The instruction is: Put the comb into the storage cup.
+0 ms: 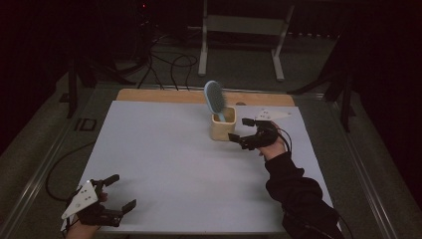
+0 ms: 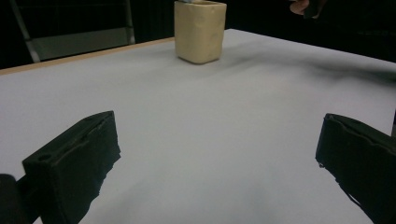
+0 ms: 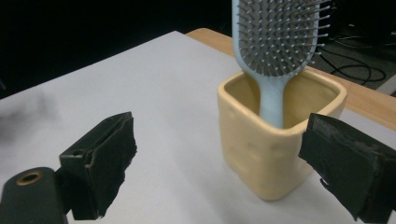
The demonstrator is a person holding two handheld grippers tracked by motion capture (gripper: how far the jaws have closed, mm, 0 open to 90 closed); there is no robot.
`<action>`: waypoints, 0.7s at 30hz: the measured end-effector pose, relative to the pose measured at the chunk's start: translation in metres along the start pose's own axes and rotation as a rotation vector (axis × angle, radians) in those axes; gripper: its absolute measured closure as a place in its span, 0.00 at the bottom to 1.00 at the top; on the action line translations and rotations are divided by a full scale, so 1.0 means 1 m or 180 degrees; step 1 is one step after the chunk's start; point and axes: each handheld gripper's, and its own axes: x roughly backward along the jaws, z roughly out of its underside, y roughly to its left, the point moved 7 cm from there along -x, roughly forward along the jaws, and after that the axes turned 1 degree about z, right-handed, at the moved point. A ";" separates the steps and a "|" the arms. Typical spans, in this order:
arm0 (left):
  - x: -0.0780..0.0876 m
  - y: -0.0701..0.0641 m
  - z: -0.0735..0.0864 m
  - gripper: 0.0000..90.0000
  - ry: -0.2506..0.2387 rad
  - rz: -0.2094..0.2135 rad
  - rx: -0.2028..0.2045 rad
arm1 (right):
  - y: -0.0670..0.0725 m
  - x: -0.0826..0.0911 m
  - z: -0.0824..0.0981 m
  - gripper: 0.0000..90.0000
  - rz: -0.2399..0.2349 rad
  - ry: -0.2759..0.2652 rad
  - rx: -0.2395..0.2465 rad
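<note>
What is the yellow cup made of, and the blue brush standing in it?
The cup looks like glazed ceramic, maybe soft plastic: thick rounded rim, slightly dimpled cream walls, dull sheen. The hairbrush looks like smooth pale-blue plastic, with thin grey bristles set in a darker grey pad, probably rubbery.

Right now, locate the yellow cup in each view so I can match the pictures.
High view: yellow cup stands right of centre, just left of the right gripper.
Left gripper view: top centre, far across the white sheet.
Right gripper view: right of centre, close.
Shared landmark: the table's wooden edge.
</note>
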 end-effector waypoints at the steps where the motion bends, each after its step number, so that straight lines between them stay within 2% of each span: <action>1: 0.000 0.000 0.000 0.00 0.0001 0.0001 0.0000 | 0.001 0.001 0.001 0.11 -0.0006 0.0008 -0.0003; 8: 0.000 0.000 0.000 0.00 0.0003 -0.0003 -0.0004 | 0.009 0.012 0.008 0.11 -0.0061 -0.0022 0.0016; 10: 0.000 0.000 0.000 0.00 0.0011 0.0001 -0.0006 | 0.010 0.015 0.011 0.11 -0.0030 0.0001 0.0069; 21: 0.000 -0.001 0.000 0.00 0.0004 -0.0003 -0.0010 | 0.021 0.035 0.027 0.11 -0.0086 0.0032 0.0099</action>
